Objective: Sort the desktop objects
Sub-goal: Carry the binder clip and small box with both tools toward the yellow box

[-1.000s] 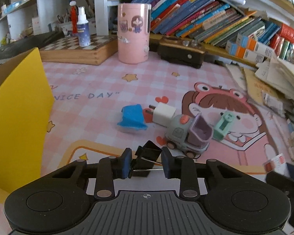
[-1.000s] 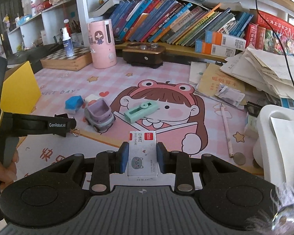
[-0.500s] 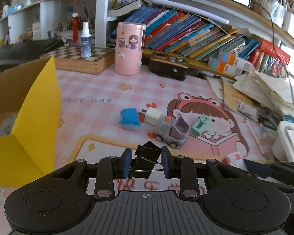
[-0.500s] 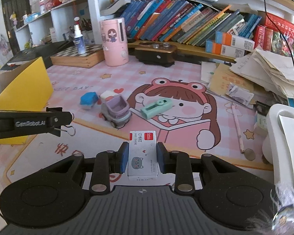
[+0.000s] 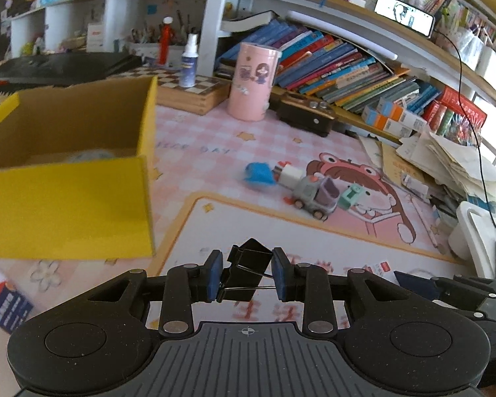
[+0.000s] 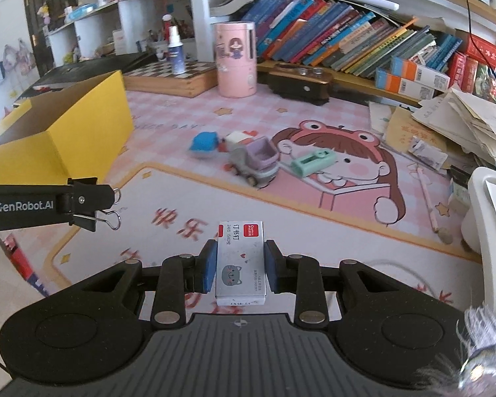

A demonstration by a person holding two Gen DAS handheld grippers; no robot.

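My left gripper (image 5: pixel 247 273) is shut on a black binder clip (image 5: pixel 246 269) and holds it above the desk mat, right of the open yellow cardboard box (image 5: pixel 66 205). It also shows in the right wrist view (image 6: pixel 92 205) at the left. My right gripper (image 6: pixel 239 264) is shut on a small white staples box (image 6: pixel 240 261), held above the mat. On the mat lie a blue object (image 6: pixel 204 141), a white charger plug (image 6: pixel 238 138), a grey and purple toy truck (image 6: pixel 256 162) and a mint green stapler (image 6: pixel 312 162).
A pink cylinder holder (image 6: pixel 236 59), a chessboard box with a spray bottle (image 6: pixel 176 49) and a dark wooden box (image 6: pixel 301 81) stand at the back under rows of books. Paper piles (image 6: pixel 463 125) and a white container (image 6: pixel 492 218) are at the right.
Both grippers have risen and pulled back with their objects. The left gripper has swung left, so the yellow box's open top now shows.
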